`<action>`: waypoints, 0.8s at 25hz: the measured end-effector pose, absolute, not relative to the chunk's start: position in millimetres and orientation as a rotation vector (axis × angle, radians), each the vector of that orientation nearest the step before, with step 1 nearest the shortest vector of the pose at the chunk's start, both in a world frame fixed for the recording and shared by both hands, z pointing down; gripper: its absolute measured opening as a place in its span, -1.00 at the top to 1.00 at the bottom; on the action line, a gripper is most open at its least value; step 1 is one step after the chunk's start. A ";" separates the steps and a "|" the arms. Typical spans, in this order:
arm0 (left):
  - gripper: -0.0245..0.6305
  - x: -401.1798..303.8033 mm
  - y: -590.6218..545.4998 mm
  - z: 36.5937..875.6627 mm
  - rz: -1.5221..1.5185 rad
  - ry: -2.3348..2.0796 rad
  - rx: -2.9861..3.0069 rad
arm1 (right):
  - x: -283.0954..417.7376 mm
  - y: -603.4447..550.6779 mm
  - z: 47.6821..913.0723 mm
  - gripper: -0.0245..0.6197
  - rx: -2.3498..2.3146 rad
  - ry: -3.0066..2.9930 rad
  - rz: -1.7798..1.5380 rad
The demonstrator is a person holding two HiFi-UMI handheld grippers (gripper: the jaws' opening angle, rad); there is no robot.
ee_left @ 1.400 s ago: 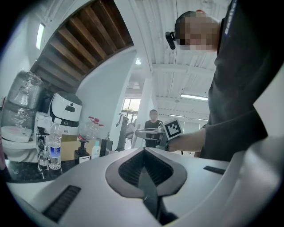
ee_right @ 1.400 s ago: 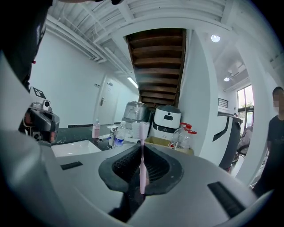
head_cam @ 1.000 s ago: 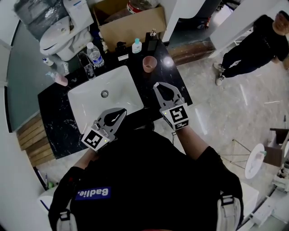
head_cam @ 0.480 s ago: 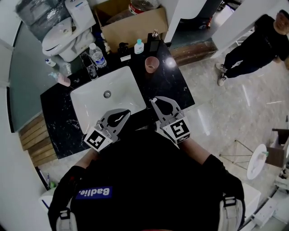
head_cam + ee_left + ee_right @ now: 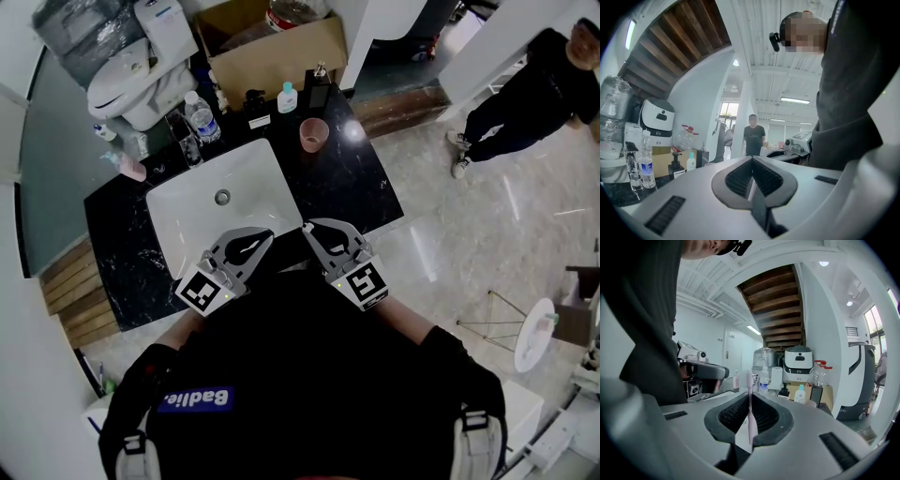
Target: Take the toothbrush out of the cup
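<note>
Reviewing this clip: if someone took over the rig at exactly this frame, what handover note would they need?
Left gripper: fingers shut, empty, held over the near edge of the sink.
Right gripper: shut on the pink toothbrush, which stands upright in its grip.
Pink cup: on the black counter, well apart from both grippers.
Done: toothbrush is out of the cup.
Left: probably just set it down.

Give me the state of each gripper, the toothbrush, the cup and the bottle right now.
right gripper: shut on the toothbrush
toothbrush: upright between the jaws, out of the cup
left gripper: shut, empty
cup: upright on the counter, no toothbrush in it
water bottle: upright, capped
</note>
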State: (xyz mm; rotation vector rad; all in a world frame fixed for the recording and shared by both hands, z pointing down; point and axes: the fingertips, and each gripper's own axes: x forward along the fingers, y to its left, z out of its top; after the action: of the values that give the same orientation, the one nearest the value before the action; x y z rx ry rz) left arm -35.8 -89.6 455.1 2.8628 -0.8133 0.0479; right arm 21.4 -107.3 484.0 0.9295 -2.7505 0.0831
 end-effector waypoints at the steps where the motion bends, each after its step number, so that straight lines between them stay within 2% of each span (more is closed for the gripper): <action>1: 0.89 -35.4 -89.6 454.5 0.048 -0.813 2.863 | 21.0 -106.3 482.9 0.83 0.926 -2.748 0.084; 20: 0.89 -31.2 -88.4 453.5 0.043 -0.806 2.870 | 19.3 -100.6 481.6 0.83 0.908 -2.716 0.132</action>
State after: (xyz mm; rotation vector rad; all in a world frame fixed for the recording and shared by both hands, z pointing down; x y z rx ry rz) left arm -31.2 -88.4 453.5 2.8698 -0.8060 0.0430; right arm 19.3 -100.6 481.6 0.9084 -2.7158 0.1321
